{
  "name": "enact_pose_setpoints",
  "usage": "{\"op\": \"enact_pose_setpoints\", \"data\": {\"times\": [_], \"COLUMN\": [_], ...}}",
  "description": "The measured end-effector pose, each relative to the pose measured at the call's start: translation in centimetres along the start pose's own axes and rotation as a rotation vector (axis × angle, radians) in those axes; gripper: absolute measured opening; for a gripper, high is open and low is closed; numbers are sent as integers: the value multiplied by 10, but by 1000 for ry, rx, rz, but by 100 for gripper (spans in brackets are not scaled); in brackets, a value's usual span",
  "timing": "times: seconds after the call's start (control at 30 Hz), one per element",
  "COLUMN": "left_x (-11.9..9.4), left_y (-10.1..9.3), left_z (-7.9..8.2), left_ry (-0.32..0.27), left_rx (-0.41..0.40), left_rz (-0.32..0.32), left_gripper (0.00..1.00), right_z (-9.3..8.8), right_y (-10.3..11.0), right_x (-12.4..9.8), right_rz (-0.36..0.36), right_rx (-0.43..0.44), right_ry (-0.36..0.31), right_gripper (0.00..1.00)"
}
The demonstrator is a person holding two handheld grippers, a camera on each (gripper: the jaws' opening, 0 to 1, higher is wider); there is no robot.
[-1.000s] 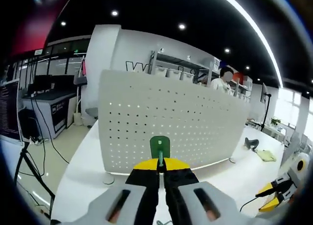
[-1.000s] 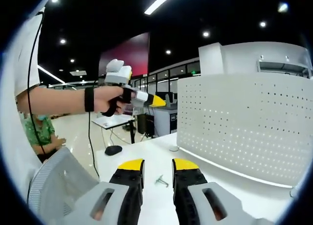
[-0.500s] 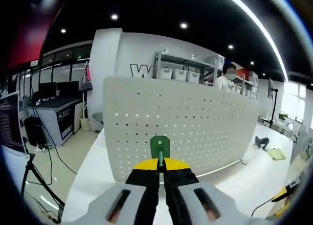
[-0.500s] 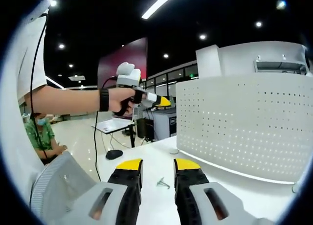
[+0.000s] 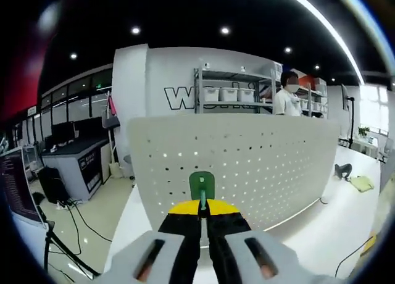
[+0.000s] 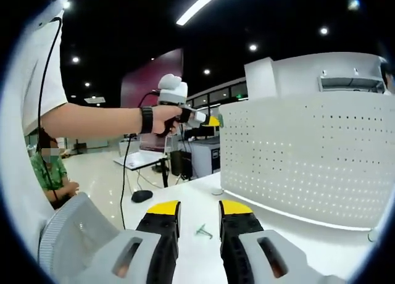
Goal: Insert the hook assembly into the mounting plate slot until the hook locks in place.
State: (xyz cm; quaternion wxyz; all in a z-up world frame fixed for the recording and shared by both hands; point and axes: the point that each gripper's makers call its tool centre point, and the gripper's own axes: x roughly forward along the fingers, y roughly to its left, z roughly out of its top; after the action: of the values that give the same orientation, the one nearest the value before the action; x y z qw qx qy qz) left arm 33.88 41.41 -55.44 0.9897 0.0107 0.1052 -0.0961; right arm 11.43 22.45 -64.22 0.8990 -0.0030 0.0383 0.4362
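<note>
**Left gripper closing in on the pegboard, hook in tow**

Office-lab background first: dark ceiling with spot lights, shelving with bins behind the board, a person standing at about 1 o'clock in the left gripper view. Big white surface (image 6: 197, 200) underneath everything.

What changed: over the last second the perforated mounting plate (image 5: 247, 167) has grown and slid toward centre in the left gripper view, so the camera has moved in, not the board. In the right gripper view the left gripper (image 6: 210, 120), held by the person's hand (image 6: 163, 119), has travelled toward 3 o'clock and now sits just beside the plate's left edge. My read: approach nearly done, insertion not started.

Left gripper's own jaws are clamped tight on the green hook assembly (image 5: 202, 186), which sticks up between the yellow tips, apart from the plate.

Right gripper (image 6: 198, 219) hangs low over the surface, jaws parted, holding nothing. A small metal hook (image 6: 202, 229) lies on the surface between them.

Room: plate's left edge is the thing to watch; plenty of bare surface in front of it.
</note>
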Motion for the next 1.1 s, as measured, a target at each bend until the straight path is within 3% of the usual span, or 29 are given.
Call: {"op": "enact_pose_setpoints", "data": {"times": [0.47, 1.1], "left_x": [29, 62], "left_y": [22, 36], "left_z": [5, 29], "left_ry": [22, 6], "left_rx": [-40, -30], "left_rz": [23, 44], "left_gripper": [2, 2], "right_z": [-1, -3], "right_y": [1, -2], "right_x": [4, 5], "right_rz": [2, 9], "right_rx": [19, 19], "right_ry": [-3, 18], "right_gripper": [25, 25]}}
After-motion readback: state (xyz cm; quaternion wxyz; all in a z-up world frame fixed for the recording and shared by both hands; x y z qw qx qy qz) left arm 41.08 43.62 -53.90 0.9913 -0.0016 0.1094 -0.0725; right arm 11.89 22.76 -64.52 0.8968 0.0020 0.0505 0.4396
